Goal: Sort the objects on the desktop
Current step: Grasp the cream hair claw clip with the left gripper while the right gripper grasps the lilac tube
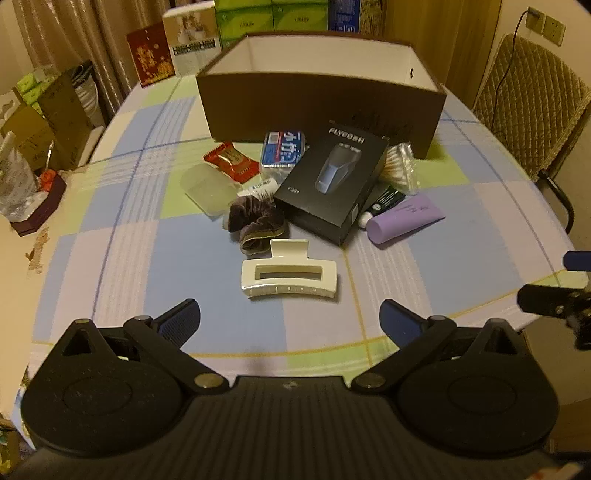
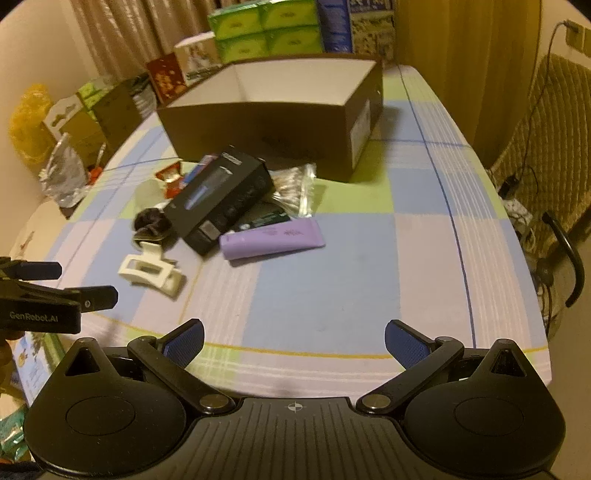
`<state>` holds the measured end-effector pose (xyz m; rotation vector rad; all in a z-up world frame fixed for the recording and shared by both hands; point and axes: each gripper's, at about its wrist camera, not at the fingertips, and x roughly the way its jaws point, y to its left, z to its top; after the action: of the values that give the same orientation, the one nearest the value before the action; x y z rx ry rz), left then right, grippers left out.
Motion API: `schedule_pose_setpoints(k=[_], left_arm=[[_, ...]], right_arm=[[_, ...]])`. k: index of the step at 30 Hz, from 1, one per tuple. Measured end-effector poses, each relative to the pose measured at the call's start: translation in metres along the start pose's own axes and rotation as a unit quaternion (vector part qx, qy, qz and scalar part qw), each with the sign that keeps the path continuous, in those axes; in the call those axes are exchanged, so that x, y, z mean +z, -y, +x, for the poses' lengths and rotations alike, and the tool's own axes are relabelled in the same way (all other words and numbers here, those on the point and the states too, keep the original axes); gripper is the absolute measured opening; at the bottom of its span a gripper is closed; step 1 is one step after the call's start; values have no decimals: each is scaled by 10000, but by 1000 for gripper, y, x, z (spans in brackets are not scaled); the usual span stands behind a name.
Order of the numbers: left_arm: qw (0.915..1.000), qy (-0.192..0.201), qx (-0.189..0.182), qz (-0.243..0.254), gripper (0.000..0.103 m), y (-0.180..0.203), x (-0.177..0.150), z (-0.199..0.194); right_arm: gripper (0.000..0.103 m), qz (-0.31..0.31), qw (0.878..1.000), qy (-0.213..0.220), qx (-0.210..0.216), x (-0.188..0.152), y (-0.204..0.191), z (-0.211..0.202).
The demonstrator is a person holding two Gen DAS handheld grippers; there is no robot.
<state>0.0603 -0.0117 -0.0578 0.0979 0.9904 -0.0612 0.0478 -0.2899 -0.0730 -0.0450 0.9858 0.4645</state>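
A pile of small items lies in front of an open dark brown box (image 1: 321, 107) (image 2: 266, 133) with a white inside. Nearest me is a cream hair claw (image 1: 290, 275) (image 2: 151, 273). Behind it are a dark velvet scrunchie (image 1: 255, 221) (image 2: 151, 223), a black shaver box (image 1: 332, 184) (image 2: 221, 199), a purple tube (image 1: 404, 218) (image 2: 271, 240), a red snack packet (image 1: 231, 160), a blue packet (image 1: 282, 147), a frosted plastic case (image 1: 208, 188) and a bag of cotton swabs (image 1: 399, 166) (image 2: 295, 188). My left gripper (image 1: 290, 321) (image 2: 85, 284) is open just short of the claw. My right gripper (image 2: 293, 341) is open over bare cloth.
The table wears a blue, green and pink checked cloth (image 2: 332, 280). Cartons and tissue packs (image 2: 266, 29) stand at its far end. A padded chair (image 1: 532, 107) stands at the right, with boxes and bags (image 1: 40, 122) off the left edge.
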Motion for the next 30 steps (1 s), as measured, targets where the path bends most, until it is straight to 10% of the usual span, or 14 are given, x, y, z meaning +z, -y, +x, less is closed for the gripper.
schedule_pose_setpoints(k=[30], left_arm=[[9962, -571, -337, 556, 84, -8, 22, 108]], right_arm=[[101, 1222, 9911, -477, -233, 29, 27, 76]])
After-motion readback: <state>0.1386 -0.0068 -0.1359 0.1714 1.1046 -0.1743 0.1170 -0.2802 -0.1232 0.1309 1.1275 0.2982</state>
